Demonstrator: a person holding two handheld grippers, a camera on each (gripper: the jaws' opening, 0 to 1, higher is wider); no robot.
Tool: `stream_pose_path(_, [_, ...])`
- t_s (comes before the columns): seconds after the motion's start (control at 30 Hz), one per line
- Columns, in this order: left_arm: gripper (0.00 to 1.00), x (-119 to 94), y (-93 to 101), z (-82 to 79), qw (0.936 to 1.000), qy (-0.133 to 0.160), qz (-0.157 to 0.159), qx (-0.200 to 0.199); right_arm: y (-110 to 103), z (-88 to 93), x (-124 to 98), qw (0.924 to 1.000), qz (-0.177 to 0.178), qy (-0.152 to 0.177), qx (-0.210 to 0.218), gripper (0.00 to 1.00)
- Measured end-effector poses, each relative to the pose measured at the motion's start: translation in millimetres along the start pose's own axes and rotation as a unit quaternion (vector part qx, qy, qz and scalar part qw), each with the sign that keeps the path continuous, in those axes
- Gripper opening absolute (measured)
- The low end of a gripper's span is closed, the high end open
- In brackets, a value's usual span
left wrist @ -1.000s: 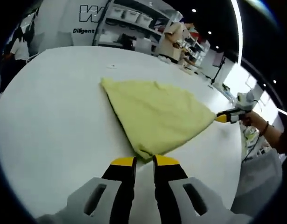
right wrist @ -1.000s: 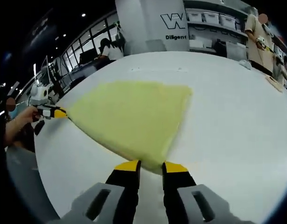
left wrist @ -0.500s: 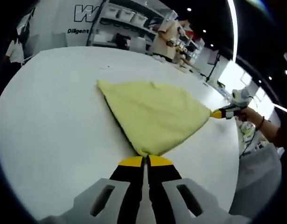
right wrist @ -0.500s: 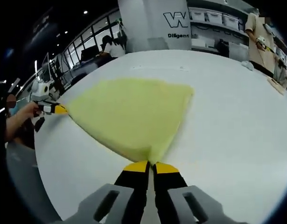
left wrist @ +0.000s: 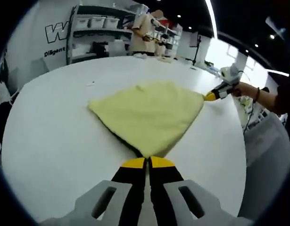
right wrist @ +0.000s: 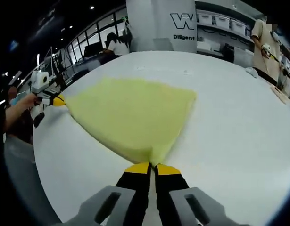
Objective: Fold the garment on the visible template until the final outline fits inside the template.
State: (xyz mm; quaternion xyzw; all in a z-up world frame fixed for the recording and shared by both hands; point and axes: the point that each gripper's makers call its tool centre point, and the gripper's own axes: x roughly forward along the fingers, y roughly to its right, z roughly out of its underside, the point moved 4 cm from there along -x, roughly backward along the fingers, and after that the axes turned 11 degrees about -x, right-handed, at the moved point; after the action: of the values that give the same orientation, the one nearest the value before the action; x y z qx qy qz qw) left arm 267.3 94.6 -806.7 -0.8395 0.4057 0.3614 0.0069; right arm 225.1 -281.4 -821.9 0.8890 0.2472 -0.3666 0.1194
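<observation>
— Where does the left gripper stand?

— Its jaws are pressed together on the nearest corner of the yellow garment. From that pinched corner the cloth fans away ahead of the jaws, widening across the white table. Off to the far right of the jaws, the right gripper clamps the garment's other corner, with a hand behind it.

— And from the right gripper's own side?

— The right gripper has its yellow-tipped jaws closed on a corner of the garment too. The cloth spreads ahead and to the left of the jaws, and the left gripper bites its far-left point, near the table edge. The garment lies mostly flat, drawn taut between the two grips.

— Anything beyond the cloth?

— Past the table's far side, shelving with bins, and a person standing near it. Whether a template lies under the cloth, I cannot tell.
</observation>
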Motion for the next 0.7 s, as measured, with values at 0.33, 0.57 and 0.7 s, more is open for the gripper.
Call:
stream_pose_path(0.33, [0.0,1.4,7.3,-6.2,0.9963,-0.022,-0.019,0.081,-0.7,2.2,1.2,1.0,0.0,0.006,0.007,0.0])
stream_pose_path(0.57, [0.0,8.5,-1.7,11.5,0.9961,-0.039,-0.034,0.071,0.2,2.9,1.2,0.9998,-0.002,0.006,0.018,0.0])
stream_pose_path(0.7, [0.0,9.6,-3.4,15.9,0.9969,-0.039,-0.036,0.057,0.1,3.1,1.6,0.9998,-0.003,0.004,0.021,0.0])
